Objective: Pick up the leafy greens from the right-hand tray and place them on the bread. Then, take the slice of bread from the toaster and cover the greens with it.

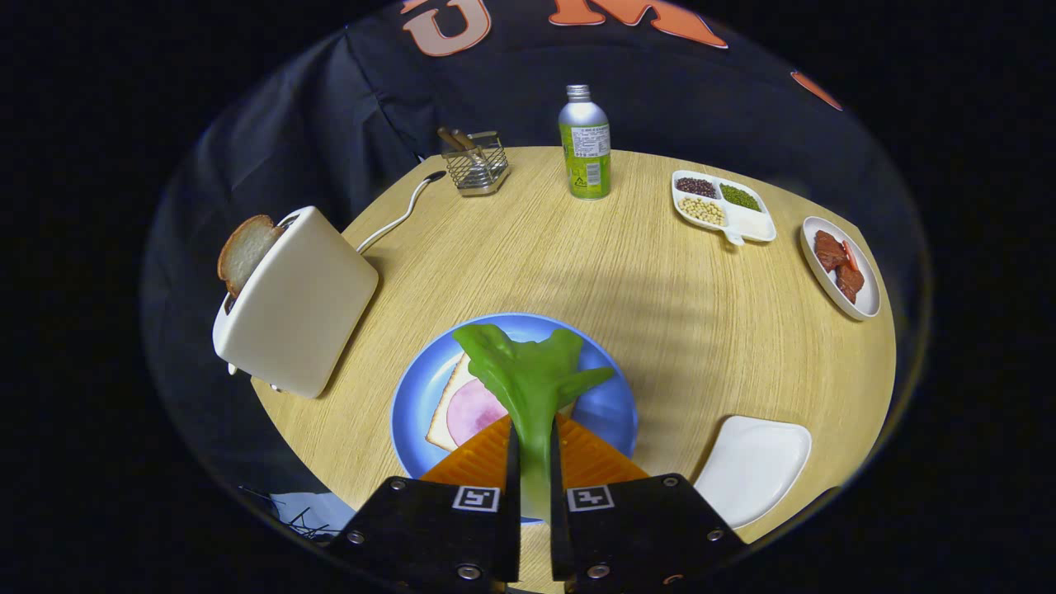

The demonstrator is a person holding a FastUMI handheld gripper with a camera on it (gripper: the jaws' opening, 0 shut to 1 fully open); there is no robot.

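Clamping the stem of the leafy greens (528,384), the tongs (532,462) hold them above the bread (450,412) on the blue plate (417,396); another bread slice (243,252) stands in the toaster (301,301) on the counter (660,305).

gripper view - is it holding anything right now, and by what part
Yes: the gripper is shut on the leafy greens, both fingers pinching the pale stem end, with the leaves fanning out ahead over the blue plate.
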